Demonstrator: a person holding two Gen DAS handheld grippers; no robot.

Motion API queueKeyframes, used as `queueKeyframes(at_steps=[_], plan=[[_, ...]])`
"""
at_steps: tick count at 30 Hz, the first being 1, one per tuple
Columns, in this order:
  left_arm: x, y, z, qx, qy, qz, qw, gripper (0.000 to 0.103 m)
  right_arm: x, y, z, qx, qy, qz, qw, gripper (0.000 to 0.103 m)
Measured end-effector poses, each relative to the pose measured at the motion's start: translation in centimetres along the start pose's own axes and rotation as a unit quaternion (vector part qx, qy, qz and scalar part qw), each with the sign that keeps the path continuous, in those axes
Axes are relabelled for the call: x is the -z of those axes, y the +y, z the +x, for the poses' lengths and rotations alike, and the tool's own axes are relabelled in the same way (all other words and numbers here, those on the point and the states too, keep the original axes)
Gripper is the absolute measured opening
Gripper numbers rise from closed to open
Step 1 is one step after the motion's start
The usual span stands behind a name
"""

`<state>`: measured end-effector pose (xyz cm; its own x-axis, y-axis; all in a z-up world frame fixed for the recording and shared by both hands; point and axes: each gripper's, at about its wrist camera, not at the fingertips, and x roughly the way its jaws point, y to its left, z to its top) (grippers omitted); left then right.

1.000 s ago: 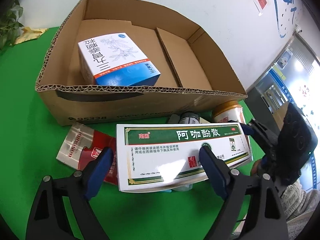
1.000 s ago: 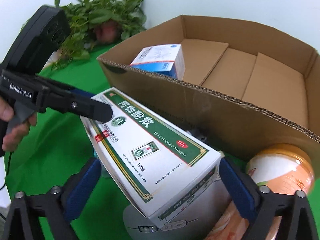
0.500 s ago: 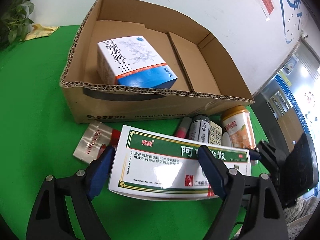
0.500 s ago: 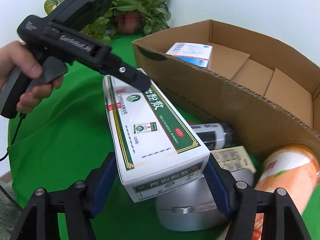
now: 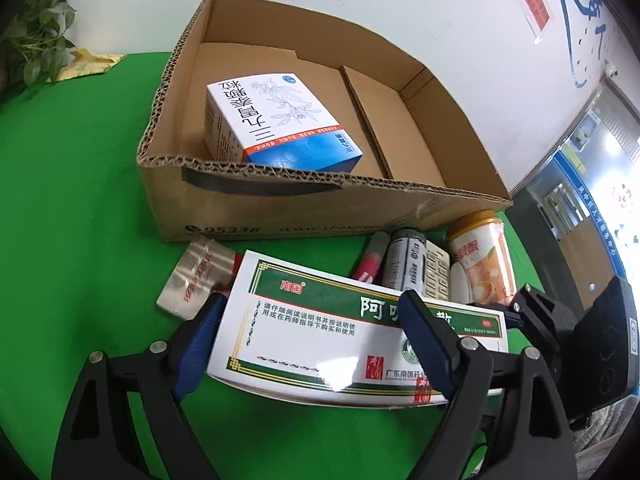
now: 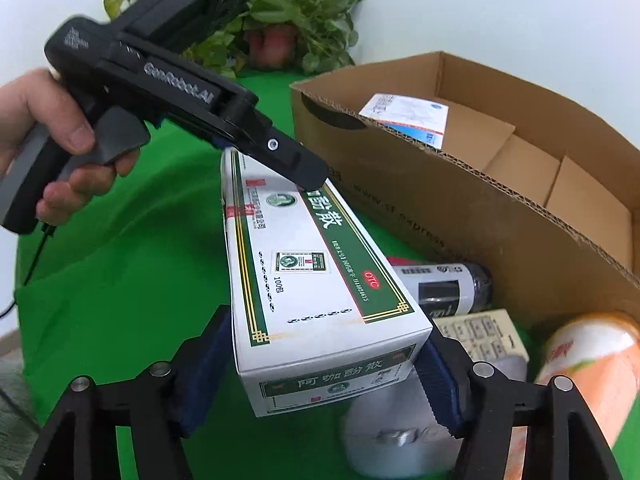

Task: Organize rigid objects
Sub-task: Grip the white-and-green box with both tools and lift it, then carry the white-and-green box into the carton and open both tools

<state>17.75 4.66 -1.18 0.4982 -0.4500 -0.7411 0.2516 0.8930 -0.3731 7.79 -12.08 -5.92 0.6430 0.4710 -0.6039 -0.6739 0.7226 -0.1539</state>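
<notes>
The right claw [image 6: 324, 376] has clamped the end of the green-and-white medicine box [image 5: 344, 332]; the left claw [image 5: 316, 344] is closing on it.

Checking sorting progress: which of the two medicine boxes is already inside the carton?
The blue-and-white box lies inside the carton; the green-and-white box is outside, between the grippers.

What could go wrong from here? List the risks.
1. The right gripper clamps only one end of the box. The left gripper, jaws closing on the other end, has one finger across its top, so it may twist or slip.
2. Lifted low, the box could catch the carton wall or land on the blue box.
</notes>
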Motion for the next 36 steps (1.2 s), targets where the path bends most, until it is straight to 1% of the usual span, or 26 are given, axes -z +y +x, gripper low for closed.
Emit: queueKeyframes(at_steps=[2, 3, 6, 9, 13, 21, 28, 32, 36], plan=[[0.6, 0.1, -0.4, 0.003, -0.007, -0.003, 1.0, 0.066, 0.6, 0.1, -0.7, -0.003, -0.01, 0.014, 1.0, 0.073], [0.8, 0.2, -0.7, 0.005, -0.01, -0.007, 0.9999, 0.065, 0.9, 0.2, -1.0, -0.003, -0.014, 0.02, 1.0, 0.073], [1.2, 0.6, -1.3, 0.014, -0.014, -0.02, 0.9996, 0.064, 1.1, 0.5, -1.5, -0.002, -0.019, 0.028, 0.999, 0.073], [1.4, 0.1, -1.5, 0.011, -0.013, -0.013, 0.9998, 0.064, 1.1, 0.5, -2.5, -0.01, -0.037, 0.038, 0.999, 0.073], [1.3, -0.3, -2.1, 0.016, -0.015, -0.012, 0.9997, 0.065, 0.6, 0.8, -3.6, -0.003, -0.052, 0.027, 0.998, 0.073], [0.1, -1.5, -4.6, 0.027, -0.041, -0.002, 0.9988, 0.065, -1.0, 0.4, -5.6, 0.005, -0.094, 0.011, 0.995, 0.072], [-2.6, -3.4, -7.4, 0.023, -0.071, 0.028, 0.9968, 0.065, -3.1, -0.9, -7.2, 0.019, -0.128, 0.004, 0.992, 0.072], [-5.3, -4.3, -8.5, 0.02, -0.086, 0.049, 0.9949, 0.065, -4.8, -2.7, -7.3, 0.027, -0.145, 0.012, 0.989, 0.072], [-9.2, -4.7, -8.2, 0.025, -0.089, 0.06, 0.9939, 0.065, -6.8, -5.8, -6.7, 0.016, -0.16, 0.035, 0.986, 0.072]])
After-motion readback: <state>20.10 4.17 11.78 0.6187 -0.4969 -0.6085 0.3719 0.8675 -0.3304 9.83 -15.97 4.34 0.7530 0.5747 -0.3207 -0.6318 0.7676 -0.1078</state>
